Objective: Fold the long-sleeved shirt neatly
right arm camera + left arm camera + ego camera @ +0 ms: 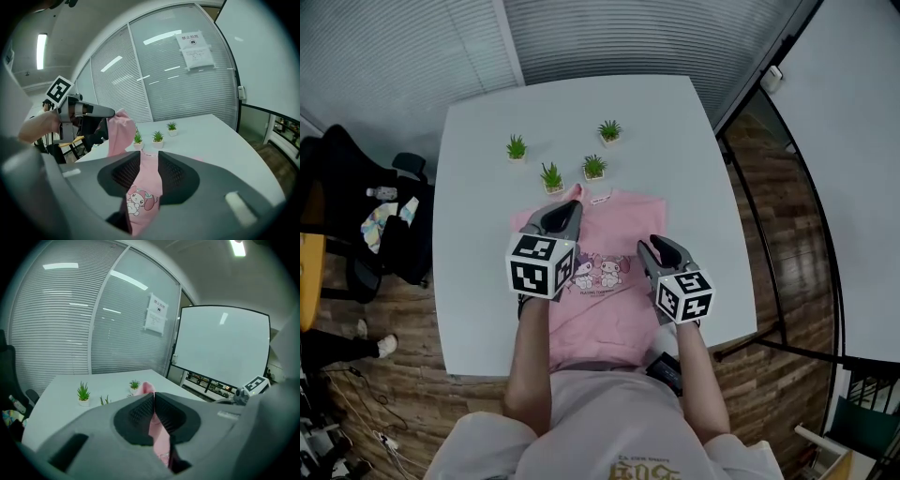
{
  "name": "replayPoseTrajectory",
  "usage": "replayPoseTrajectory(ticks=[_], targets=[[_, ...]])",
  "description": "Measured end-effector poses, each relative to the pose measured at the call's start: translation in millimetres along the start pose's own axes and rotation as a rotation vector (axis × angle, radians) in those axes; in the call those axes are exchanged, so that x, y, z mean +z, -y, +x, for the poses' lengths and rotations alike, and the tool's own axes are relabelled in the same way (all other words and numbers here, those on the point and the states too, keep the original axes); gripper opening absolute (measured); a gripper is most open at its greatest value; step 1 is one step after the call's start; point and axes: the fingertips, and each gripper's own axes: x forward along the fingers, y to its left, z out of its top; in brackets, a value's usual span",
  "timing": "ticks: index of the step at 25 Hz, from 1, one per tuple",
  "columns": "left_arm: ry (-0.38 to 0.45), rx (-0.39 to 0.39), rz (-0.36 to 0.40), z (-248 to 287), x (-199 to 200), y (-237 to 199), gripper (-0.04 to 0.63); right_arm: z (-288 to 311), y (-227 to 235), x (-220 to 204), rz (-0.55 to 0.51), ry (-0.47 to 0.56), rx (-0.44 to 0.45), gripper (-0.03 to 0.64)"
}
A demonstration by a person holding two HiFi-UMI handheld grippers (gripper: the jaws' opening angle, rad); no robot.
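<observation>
Left gripper view puts my left gripper (153,397) clenched, its ribbed pads pressed together on a pinch of the pink long-sleeved shirt (158,430), which hangs down between them and out below. From the right gripper view I can see that same gripper off to the upper left, holding the pinch up off the table with the cloth drooping under it. I cannot tell whether it is the sleeve or the shoulder edge. My right gripper (145,161) is released, jaws standing apart and closed on nothing, with the cartoon print (136,199) showing through the gap below. In the head view the rest of the shirt lies flat just under and ahead of both grippers. Its long axis runs away from me, collar at the far end toward the four small potted plants (551,176) and hem at the near edge of the white table (483,309). The lifted part lies to the left of the body, so I judge the coming move is a carry to the right across that axis, and the left hand is the one placed for it. Both forearms reach forward, the grippers tipped somewhat downward side by side over the chest.
</observation>
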Motion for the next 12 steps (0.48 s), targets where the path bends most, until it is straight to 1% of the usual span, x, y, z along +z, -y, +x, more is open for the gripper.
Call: replayPoseTrajectory(ticks=[4,12], targets=[[-0.024,-0.030,0.015,20,-4,21,0.011,-3,14,-2,0.004,-0.011,0.001,0.132],[-0.073,-0.071,0.019,56,-18,54,0.011,-7,46,-15,0.021,-0.039,0.003,0.132]])
